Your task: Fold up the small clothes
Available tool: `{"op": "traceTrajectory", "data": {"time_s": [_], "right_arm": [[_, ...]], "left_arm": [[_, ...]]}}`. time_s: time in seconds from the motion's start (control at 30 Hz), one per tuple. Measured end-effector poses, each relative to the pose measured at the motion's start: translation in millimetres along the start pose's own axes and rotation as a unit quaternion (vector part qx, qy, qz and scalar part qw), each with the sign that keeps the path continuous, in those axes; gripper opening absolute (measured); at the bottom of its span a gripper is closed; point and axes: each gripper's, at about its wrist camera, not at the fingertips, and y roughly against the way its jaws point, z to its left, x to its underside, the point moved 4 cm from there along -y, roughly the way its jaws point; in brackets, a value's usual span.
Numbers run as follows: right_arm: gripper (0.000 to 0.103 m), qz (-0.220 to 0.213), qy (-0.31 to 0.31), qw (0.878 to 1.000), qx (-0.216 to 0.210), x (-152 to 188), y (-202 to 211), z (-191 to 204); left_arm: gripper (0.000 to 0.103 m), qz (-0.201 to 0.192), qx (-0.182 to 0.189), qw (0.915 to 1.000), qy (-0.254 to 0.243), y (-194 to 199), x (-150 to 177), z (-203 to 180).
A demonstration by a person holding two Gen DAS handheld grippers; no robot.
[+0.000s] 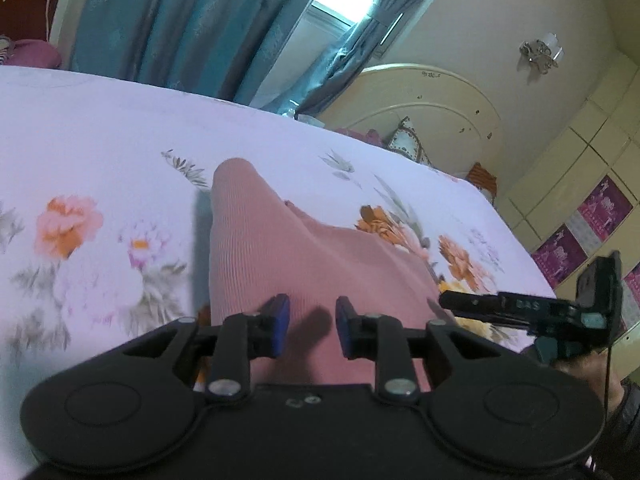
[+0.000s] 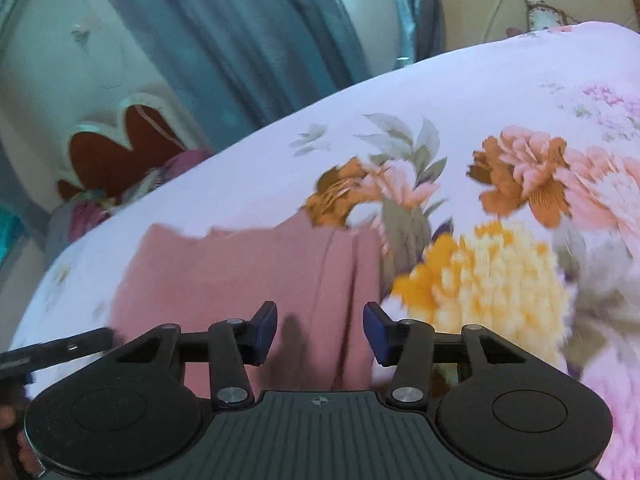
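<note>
A pink ribbed garment (image 1: 280, 248) lies on the floral bedsheet (image 1: 100, 140), one end humped up towards the far side. My left gripper (image 1: 313, 320) hovers over its near part, blue pads apart with nothing pinched between them. In the left wrist view, my right gripper (image 1: 448, 300) reaches in from the right at the garment's right edge. In the right wrist view the garment (image 2: 240, 268) lies flat with a lengthwise crease, and my right gripper (image 2: 320, 328) is open above its right edge. The left gripper (image 2: 104, 336) shows at the far left.
Teal curtains (image 1: 180, 20) hang behind the bed, and a cream headboard (image 1: 432, 96) with a pillow (image 1: 404, 140) stands at the back right. Cream cabinets (image 1: 580, 184) line the right wall. A person's hand (image 1: 580, 364) holds the right gripper. The floral sheet (image 2: 480, 92) spreads all around the garment.
</note>
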Motion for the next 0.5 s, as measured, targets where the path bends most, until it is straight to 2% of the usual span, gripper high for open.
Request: {"op": "traceTrajectory", "data": {"time_s": [0.03, 0.1, 0.13, 0.2, 0.27, 0.33, 0.37, 0.47, 0.5], "right_arm": [[0.044, 0.006, -0.002, 1.000, 0.000, -4, -10, -1], [0.012, 0.023, -0.002, 1.000, -0.005, -9, -27, -4], [0.007, 0.026, 0.002, 1.000, -0.009, -10, -32, -4], [0.005, 0.005, 0.022, 1.000, -0.018, -11, -23, -1], [0.005, -0.045, 0.046, 0.998, -0.021, -15, 4, 5], [0.005, -0.070, 0.068, 0.995, -0.012, -14, 17, 7], [0.005, -0.065, 0.077, 0.995, -0.002, -13, 12, 8], [0.005, 0.003, 0.081, 0.995, 0.056, 2, -26, -8], [0.005, -0.004, 0.071, 0.996, 0.048, 3, -24, -10]], "left_arm": [[0.025, 0.004, -0.001, 1.0000, -0.003, -5, -1, 2], [0.025, 0.012, -0.003, 0.9999, -0.002, -12, 0, 5], [0.025, 0.013, -0.002, 0.9999, 0.001, -13, 1, 6], [0.025, 0.005, 0.007, 1.0000, -0.003, -7, 1, 2], [0.025, -0.013, 0.026, 0.9995, -0.011, -3, -1, -5], [0.025, -0.005, 0.017, 0.9997, -0.018, -15, 2, -5], [0.025, 0.008, 0.005, 0.9998, -0.017, -26, 6, -2], [0.025, 0.009, 0.017, 0.9998, -0.001, -28, 6, 2], [0.025, 0.013, 0.019, 0.9997, -0.005, -25, 3, 2]]}}
